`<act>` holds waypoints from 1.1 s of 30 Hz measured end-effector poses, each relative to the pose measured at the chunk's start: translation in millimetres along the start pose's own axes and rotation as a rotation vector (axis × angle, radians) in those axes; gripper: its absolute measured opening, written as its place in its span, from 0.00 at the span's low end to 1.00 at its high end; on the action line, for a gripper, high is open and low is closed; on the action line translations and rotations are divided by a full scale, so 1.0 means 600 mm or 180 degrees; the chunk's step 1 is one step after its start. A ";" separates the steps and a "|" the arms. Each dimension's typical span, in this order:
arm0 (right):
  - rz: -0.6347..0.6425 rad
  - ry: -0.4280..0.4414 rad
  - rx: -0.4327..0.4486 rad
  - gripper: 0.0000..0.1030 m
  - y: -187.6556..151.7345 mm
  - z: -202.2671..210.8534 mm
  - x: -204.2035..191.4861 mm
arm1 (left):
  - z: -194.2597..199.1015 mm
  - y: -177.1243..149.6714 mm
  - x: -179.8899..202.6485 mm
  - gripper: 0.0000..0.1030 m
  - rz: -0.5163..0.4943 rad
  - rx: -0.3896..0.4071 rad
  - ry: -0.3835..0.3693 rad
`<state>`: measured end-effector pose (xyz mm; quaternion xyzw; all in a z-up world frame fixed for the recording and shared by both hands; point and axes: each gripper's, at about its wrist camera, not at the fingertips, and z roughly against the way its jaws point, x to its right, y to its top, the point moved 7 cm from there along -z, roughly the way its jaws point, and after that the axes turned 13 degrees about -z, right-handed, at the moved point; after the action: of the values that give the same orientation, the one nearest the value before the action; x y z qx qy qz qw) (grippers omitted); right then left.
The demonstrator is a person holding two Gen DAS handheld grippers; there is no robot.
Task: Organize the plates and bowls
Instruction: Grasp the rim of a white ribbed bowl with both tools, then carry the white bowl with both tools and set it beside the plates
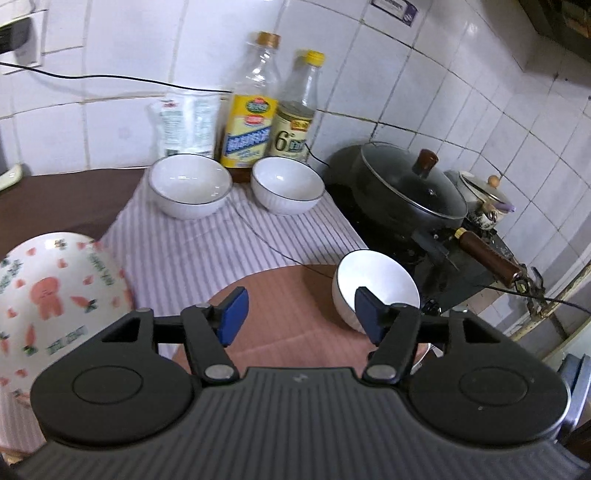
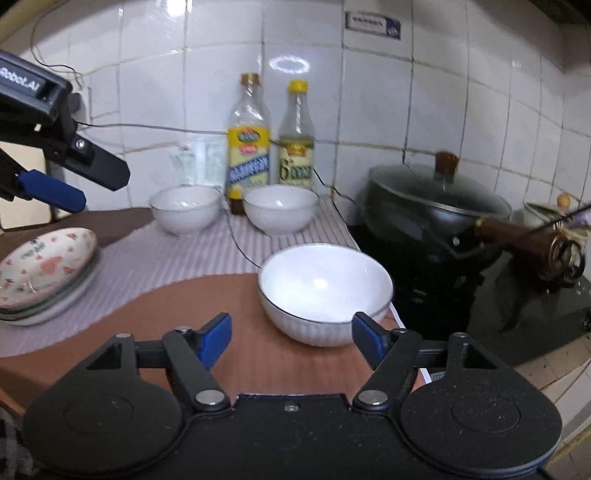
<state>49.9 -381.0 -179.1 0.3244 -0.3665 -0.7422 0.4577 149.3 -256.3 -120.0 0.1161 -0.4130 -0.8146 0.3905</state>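
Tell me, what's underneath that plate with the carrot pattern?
Under the carrot plate sit more stacked plates, only their rims showing. Their number and faces are covered.

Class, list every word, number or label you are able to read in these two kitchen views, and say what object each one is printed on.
"RobotAI": on the black body of the left tongs, partly cut off by the frame edge.
"6": large numeral on the label of the yellow-capped bottle.
Gold-capped bottle label: print too blurred to read.
Wall sticker: too small to read.
Patterned plate: lettering blurred.
White packet: unreadable.
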 end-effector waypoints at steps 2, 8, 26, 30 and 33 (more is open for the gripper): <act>-0.0031 -0.0049 0.0031 0.89 -0.006 -0.016 0.013 | -0.024 -0.001 0.010 0.62 -0.0015 -0.0031 -0.0034; -0.0022 -0.0079 -0.0172 0.89 -0.025 -0.072 0.033 | -0.094 -0.011 0.025 0.76 -0.0023 -0.0041 -0.0106; -0.0023 0.0016 -0.0062 0.92 -0.018 -0.144 0.043 | -0.242 -0.029 0.048 0.43 0.0276 -0.0737 -0.0313; 0.0002 -0.0004 -0.0014 0.92 -0.019 -0.143 0.043 | -0.244 -0.028 0.053 0.27 0.0269 -0.0771 -0.0388; 0.0016 -0.0015 -0.0015 0.92 -0.019 -0.143 0.040 | -0.243 -0.025 0.063 0.16 0.0250 -0.0796 -0.0424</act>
<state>106.2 -420.5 -237.2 0.3207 -0.3667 -0.7427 0.4594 190.6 -363.3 -218.2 -0.0040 -0.3376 -0.8496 0.4052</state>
